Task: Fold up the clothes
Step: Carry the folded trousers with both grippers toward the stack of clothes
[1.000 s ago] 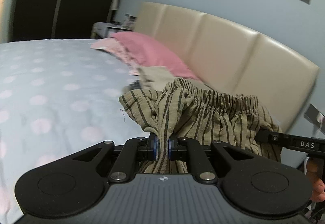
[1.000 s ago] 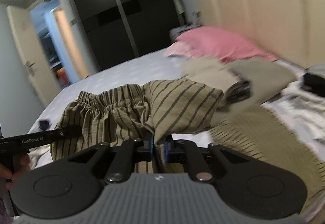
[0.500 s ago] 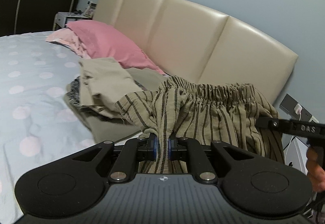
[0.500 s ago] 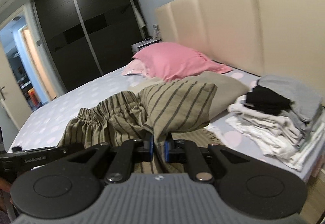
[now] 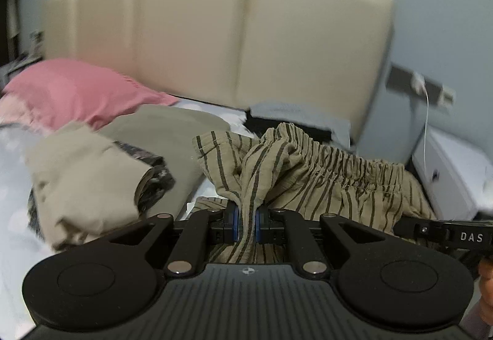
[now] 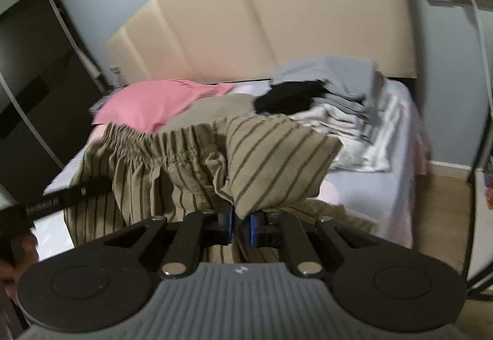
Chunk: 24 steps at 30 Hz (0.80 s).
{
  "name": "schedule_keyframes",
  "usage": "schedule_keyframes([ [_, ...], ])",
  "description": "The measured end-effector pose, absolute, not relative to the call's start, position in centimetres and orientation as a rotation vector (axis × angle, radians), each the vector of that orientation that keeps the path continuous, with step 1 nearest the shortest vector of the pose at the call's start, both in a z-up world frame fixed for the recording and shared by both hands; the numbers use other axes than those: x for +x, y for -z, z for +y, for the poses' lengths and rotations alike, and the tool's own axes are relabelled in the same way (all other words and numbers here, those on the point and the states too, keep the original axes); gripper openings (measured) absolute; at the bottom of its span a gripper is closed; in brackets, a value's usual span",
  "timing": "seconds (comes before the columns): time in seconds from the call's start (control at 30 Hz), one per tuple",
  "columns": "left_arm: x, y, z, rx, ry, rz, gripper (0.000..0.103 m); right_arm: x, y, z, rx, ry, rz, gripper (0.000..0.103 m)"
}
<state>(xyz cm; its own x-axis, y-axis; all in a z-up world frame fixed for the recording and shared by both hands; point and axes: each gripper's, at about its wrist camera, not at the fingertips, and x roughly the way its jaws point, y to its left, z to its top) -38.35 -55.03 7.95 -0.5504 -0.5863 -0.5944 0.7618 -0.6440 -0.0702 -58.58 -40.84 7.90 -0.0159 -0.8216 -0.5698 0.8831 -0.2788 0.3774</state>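
striped trousers (image 5: 308, 167) are held off the bed between both grippers, elastic waistband stretched across the span. left gripper (image 5: 246, 223): fingers pressed together on a bunched fold of the striped cloth, blue pads just visible either side of it. right gripper (image 6: 240, 224): fingers likewise clamped on the cloth, a flat striped panel (image 6: 277, 161) flopped forward over the tips and part of the view beyond blocked by it.

in the left wrist view the right gripper's bar is seen at the right edge, marked "das", with part of a hand (image 5: 486, 278) below it. in the right wrist view the left gripper's bar crosses at lower left, half buried in the trousers; the hand holding it is blurred.

surroundings noted: cream padded headboard (image 5: 246, 38) behind. pink pillow (image 5: 71, 90) at the far left of the bed. a loose heap of beige clothes (image 5: 83, 173) lies beside the trousers on the left, a dark patterned item caught in its folds. a stack of folded clothes (image 6: 348, 99), grey and white with one black piece on top, sits near the headboard corner, partly hidden behind the striped panel. white bedside unit (image 5: 453, 167) and a wall socket with a white cable (image 6: 479, 22) are seen to the right. dark wardrobe (image 6: 30, 78) at far left.
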Motion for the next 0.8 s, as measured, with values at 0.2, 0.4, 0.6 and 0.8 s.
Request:
schedule_keyframes([
  [0.2, -41.3, -4.6, -58.1, 0.852, 2.204, 0.313, 0.008, -58.3, -4.5, -43.6, 0.889, 1.704, 0.193, 0.011],
  [0.4, -42.3, -1.4, -60.0, 0.875, 2.169, 0.294, 0.012, -58.9, -2.0, -46.2, 0.915, 1.736, 0.252, 0.011],
  [0.6, -42.3, 1.1, -61.7, 0.874, 2.093, 0.339, 0.02, -59.5, -0.1, -48.4, 0.931, 1.758, 0.32, 0.015],
  [0.8, -40.9, 0.1, -61.9, 0.792, 2.045, 0.352, 0.029, -61.1, -0.3, -48.0, 0.974, 1.814, 0.274, 0.038],
])
